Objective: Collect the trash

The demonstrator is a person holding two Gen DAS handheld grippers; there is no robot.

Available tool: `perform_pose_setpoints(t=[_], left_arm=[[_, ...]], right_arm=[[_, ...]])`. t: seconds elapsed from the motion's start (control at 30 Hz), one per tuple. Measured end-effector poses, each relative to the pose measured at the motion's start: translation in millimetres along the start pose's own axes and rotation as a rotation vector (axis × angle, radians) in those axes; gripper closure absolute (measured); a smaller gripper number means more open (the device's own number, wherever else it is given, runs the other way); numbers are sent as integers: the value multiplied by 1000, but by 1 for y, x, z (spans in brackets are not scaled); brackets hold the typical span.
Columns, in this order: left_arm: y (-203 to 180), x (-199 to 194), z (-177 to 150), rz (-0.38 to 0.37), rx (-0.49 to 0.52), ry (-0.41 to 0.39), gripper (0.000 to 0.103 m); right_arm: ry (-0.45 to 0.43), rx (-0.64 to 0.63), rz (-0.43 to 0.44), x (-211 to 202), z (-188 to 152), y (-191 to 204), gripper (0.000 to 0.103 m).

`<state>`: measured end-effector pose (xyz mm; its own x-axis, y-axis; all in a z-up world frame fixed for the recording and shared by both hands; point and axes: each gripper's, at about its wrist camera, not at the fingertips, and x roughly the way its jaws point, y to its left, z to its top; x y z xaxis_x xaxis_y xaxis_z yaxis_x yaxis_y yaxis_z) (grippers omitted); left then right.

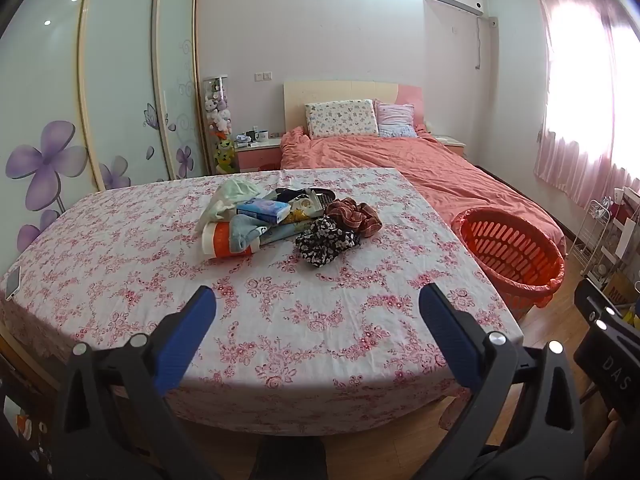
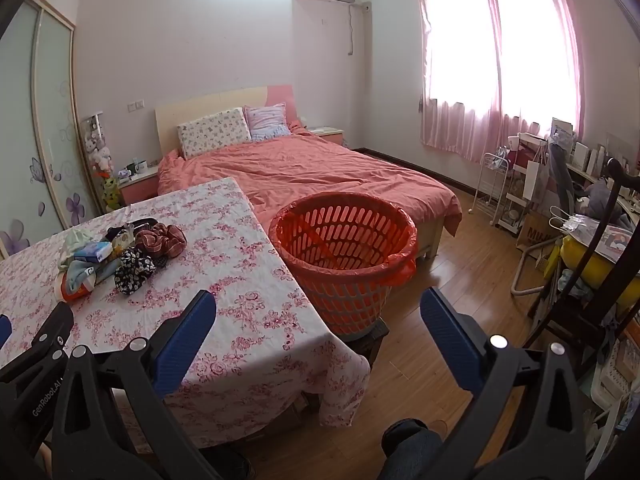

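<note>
A pile of odds and ends [image 1: 280, 224] lies mid-table on the pink floral cloth [image 1: 280, 340]: a blue tissue pack [image 1: 264, 210], an orange-and-white cup [image 1: 224, 242], a black floral scrunchie [image 1: 324, 240] and a brown striped scrunchie [image 1: 354, 216]. My left gripper [image 1: 318, 296] hovers open over the table's near part, well short of the pile, with nothing between its fingers. The orange lined basket [image 2: 344, 300] stands on a dark stool by the table's right edge. My right gripper [image 2: 318, 300] is open and empty in front of the basket, near the table's corner. The pile [image 2: 120, 256] lies to its left.
A white phone [image 1: 14, 280] lies at the table's left edge. A bed with a coral duvet [image 2: 312, 172] stands behind the table and basket. Sliding wardrobe doors [image 1: 120, 80] line the left wall. A white cart [image 2: 496, 184] and a cluttered desk fill the right side. The floor is wood.
</note>
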<state>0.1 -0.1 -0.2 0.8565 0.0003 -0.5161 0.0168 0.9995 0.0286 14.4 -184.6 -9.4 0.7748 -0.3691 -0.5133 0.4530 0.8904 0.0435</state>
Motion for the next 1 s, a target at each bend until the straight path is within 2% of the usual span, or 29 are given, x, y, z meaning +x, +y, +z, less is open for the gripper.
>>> perform_pose_setpoints(t=[1.0], left_arm=[[-5,-4,1,1,1,0,4]], right_arm=[[2,2,1,0,-1,-2,2]])
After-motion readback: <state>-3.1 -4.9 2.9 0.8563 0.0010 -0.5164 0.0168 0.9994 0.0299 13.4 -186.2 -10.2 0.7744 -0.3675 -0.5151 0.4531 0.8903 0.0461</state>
